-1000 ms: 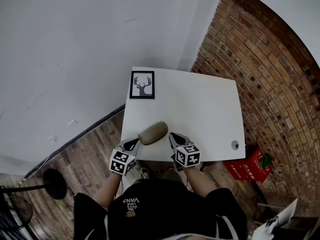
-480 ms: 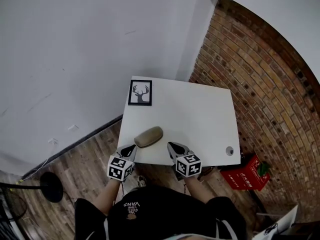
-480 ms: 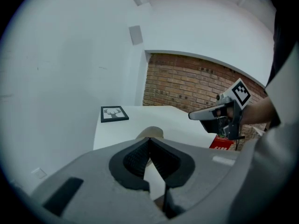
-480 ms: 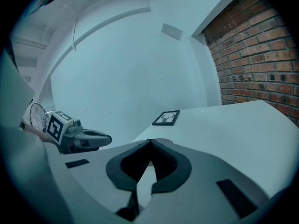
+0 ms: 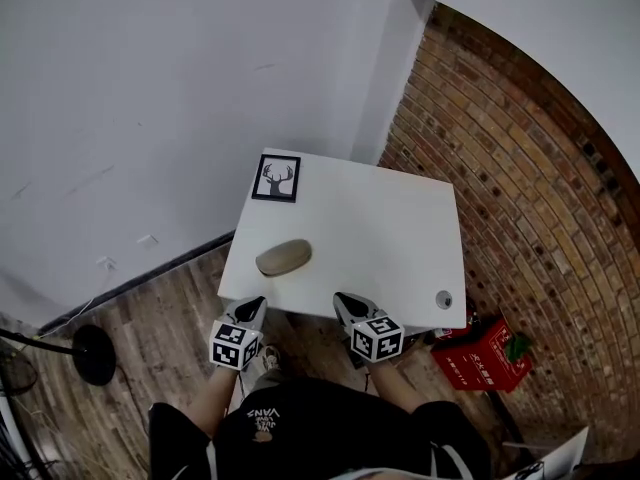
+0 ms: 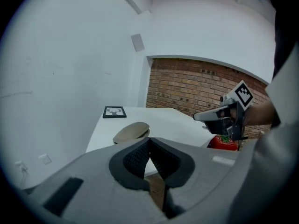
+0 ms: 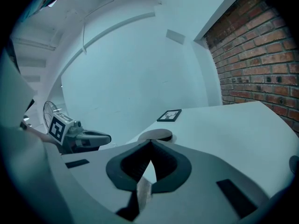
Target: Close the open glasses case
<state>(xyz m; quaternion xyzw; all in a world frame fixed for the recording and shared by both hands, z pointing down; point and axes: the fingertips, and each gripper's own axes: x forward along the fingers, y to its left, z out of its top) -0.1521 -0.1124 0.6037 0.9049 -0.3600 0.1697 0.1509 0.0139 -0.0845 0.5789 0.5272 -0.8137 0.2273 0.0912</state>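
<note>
A tan glasses case [image 5: 283, 257] lies closed on the white table [image 5: 380, 238], near its front left corner; it also shows in the left gripper view as the case [image 6: 131, 132] and in the right gripper view as the case [image 7: 155, 135]. My left gripper [image 5: 254, 307] hangs off the table's front edge, below the case, shut and holding nothing. My right gripper [image 5: 343, 301] hovers at the front edge to the right of the case, also shut and bare. Both are apart from the case. The left gripper [image 6: 149, 139] and right gripper [image 7: 150, 143] show tips pressed together.
A framed deer picture [image 5: 276, 179] lies at the table's back left corner. A round cable hole [image 5: 443, 298] sits near the front right corner. A brick wall [image 5: 540, 198] runs along the right, a red box [image 5: 478, 354] stands on the wooden floor, and a fan base [image 5: 88, 353] is at the left.
Both grippers have drawn back from the case toward the person, off the table's front edge. The case stays closed where it lay.
</note>
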